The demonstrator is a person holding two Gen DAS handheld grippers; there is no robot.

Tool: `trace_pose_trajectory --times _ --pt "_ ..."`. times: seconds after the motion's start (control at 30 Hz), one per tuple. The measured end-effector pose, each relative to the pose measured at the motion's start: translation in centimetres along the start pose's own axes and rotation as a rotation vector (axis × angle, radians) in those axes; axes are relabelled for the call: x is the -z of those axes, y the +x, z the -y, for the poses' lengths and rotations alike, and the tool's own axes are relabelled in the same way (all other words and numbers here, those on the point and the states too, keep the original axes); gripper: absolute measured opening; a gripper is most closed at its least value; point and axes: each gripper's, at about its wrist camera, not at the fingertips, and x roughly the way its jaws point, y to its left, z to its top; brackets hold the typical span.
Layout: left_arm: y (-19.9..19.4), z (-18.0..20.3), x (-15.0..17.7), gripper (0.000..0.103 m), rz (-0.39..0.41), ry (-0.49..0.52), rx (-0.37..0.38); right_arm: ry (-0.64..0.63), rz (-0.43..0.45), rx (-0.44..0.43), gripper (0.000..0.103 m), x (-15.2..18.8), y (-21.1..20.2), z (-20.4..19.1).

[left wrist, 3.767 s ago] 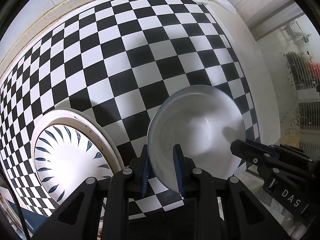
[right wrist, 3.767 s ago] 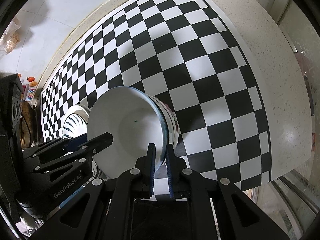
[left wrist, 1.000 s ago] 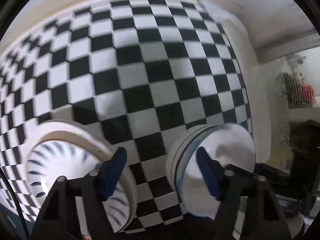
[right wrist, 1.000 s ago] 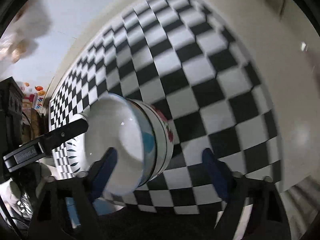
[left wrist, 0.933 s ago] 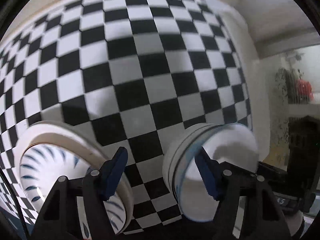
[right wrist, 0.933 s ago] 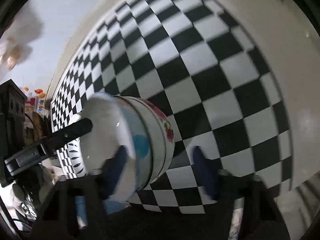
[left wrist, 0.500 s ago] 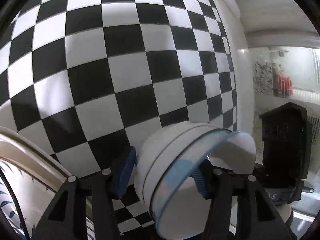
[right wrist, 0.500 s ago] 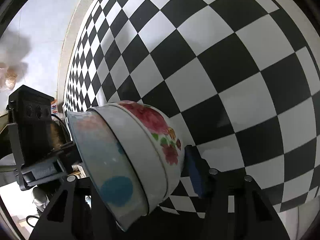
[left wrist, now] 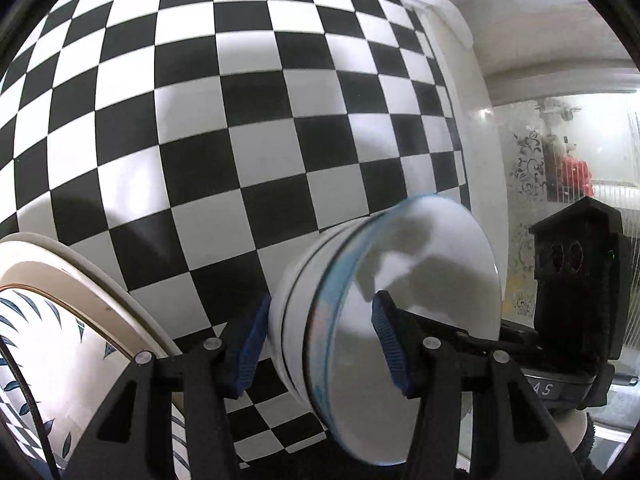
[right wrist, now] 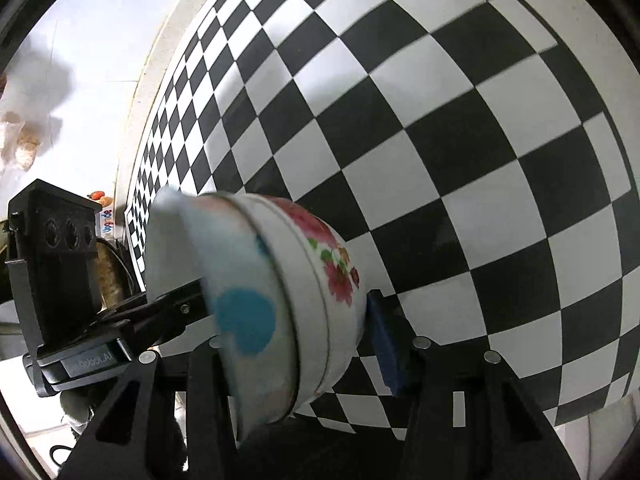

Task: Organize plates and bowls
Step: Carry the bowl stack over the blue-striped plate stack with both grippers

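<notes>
Evidently the sorting is well along: the bowls are nested into one stack (left wrist: 304,320) on the checkered cloth (left wrist: 240,120), a blue-rimmed bowl (left wrist: 420,272) on top of a flowered bowl (right wrist: 324,264), and a leaf-patterned plate (left wrist: 48,344) lies on wider plates at about 8 o'clock in the left wrist view, just beside the stack. The left gripper (left wrist: 320,344) is spread wide, its blue pads straddling the stack's wall near 6 o'clock, one outside and one over the bowl's hollow; whether they touch I cannot tell. The right gripper (right wrist: 304,340) is likewise wide around the stack, its left pad hidden behind the bowls. What is left, I judge, is a final squaring or shifting of the stack. Legible writing is scant: "AS" on the right gripper's body at 4 o'clock, and mirrored "Robot.AI" on the left gripper at 8 o'clock in the right view.
</notes>
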Motion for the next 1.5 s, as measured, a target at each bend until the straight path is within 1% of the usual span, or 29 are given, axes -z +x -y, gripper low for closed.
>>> trace_pose_trajectory --times 0.17,0.33,0.47,0.6,0.77,0.93,1.1,1.3,1.5 --pt "-0.6 0.0 0.0 0.049 0.032 0.002 -0.005 -0.047 0.029 0.022 0.049 -0.1 -0.9 -1.9" --pt "-1.6 0.0 0.4 0.049 0.040 -0.001 -0.008 -0.056 0.029 0.022 0.048 0.1 -1.5 -3.4" --pt "-3.2 -0.5 1.0 0.049 0.047 0.000 -0.017 -0.075 0.032 0.017 0.048 0.6 -1.9 -5.3" --pt "-4.9 -1.2 1.5 0.049 0.075 -0.003 -0.026 -0.109 0.035 0.015 0.048 0.9 -2.0 -8.0" --pt "-7.4 -2.8 2.2 0.049 0.113 -0.031 -0.029 -0.151 0.027 0.004 0.048 1.3 -1.5 -10.4" --pt "-9.5 -5.2 3.3 0.049 0.153 -0.078 -0.035 -0.211 0.004 0.000 0.048 1.4 -0.1 -14.2" --pt "-11.4 -8.5 4.9 0.049 0.187 -0.136 -0.044 -0.275 -0.032 0.002 0.048 2.2 1.8 -17.2" --pt "-12.4 -12.3 6.8 0.049 0.211 -0.222 -0.045 -0.335 -0.084 0.007 0.048 3.5 4.7 -19.7" --pt "-12.3 -14.8 8.3 0.049 0.221 -0.287 -0.042 -0.379 -0.126 0.022 0.048 4.4 8.1 -21.8"
